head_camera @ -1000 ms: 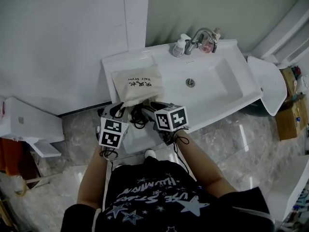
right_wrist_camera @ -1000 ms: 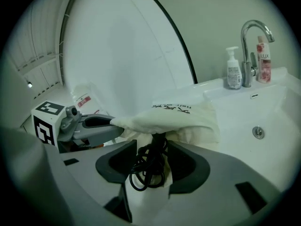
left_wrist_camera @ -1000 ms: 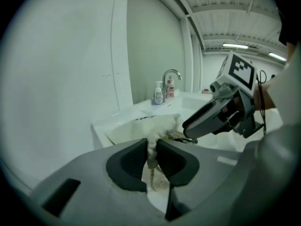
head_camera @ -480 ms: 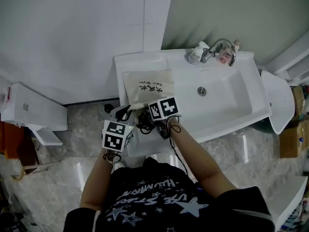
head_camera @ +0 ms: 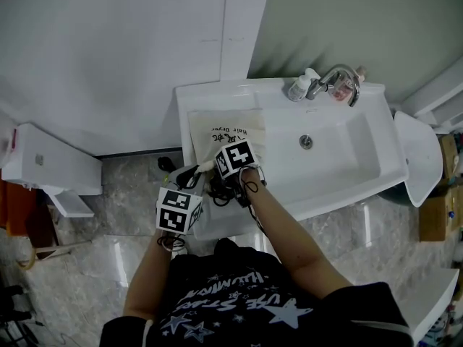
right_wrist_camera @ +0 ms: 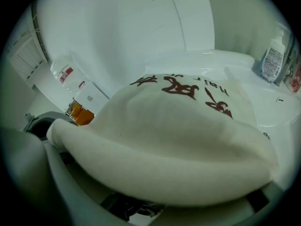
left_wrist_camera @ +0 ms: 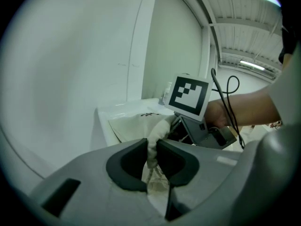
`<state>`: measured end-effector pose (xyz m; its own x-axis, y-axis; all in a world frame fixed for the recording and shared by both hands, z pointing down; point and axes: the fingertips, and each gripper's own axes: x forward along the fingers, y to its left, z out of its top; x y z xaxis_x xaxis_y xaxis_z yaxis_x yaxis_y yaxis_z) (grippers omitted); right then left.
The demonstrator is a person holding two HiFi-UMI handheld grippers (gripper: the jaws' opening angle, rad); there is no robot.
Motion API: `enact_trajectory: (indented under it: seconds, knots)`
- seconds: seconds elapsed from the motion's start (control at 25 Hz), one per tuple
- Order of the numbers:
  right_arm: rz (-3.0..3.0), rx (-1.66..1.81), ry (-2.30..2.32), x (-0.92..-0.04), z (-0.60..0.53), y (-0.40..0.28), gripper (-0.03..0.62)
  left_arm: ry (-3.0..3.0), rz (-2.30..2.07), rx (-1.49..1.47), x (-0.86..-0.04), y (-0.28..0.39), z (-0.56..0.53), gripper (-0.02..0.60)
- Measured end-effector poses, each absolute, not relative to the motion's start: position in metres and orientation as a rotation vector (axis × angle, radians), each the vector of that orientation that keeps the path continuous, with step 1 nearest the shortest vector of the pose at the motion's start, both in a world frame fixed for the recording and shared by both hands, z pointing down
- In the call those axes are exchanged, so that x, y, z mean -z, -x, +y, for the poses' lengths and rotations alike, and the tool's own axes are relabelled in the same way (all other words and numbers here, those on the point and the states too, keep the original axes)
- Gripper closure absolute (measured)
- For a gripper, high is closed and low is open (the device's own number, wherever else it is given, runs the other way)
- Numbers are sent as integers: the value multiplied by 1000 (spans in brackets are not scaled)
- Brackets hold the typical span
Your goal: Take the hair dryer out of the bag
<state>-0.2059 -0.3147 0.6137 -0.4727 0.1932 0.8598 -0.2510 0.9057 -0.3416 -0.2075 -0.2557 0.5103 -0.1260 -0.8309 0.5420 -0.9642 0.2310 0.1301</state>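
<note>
Hovering beside the white wall [head_camera: 108, 49] over grey marble floor [head_camera: 94, 266], the left gripper [left_wrist_camera: 151, 157] is pinching the cream bag's [head_camera: 228, 127] hem in nearly closed jaws. The bag is lying on the white washbasin counter [head_camera: 340, 161], with the hair dryer [right_wrist_camera: 124, 208] showing only as dark parts inside. The right gripper's [head_camera: 231, 157] jaws, which have just been opening wide, are sitting at the bag's mouth gripping nothing, left of the faucet [head_camera: 336, 78].

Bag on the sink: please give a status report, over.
Left gripper shut on bag edge. Right gripper jaws just opened wide at bag mouth, gripping nothing. Hair dryer not out yet. Nothing blocking.
</note>
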Motion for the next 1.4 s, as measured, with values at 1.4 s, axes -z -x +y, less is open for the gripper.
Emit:
enact_trajectory:
  seconds: [1.4]
  knots:
    - [-2028,-520,290,-556,-278,114,410,-1628,-2066,-297,-501,202,-257,520]
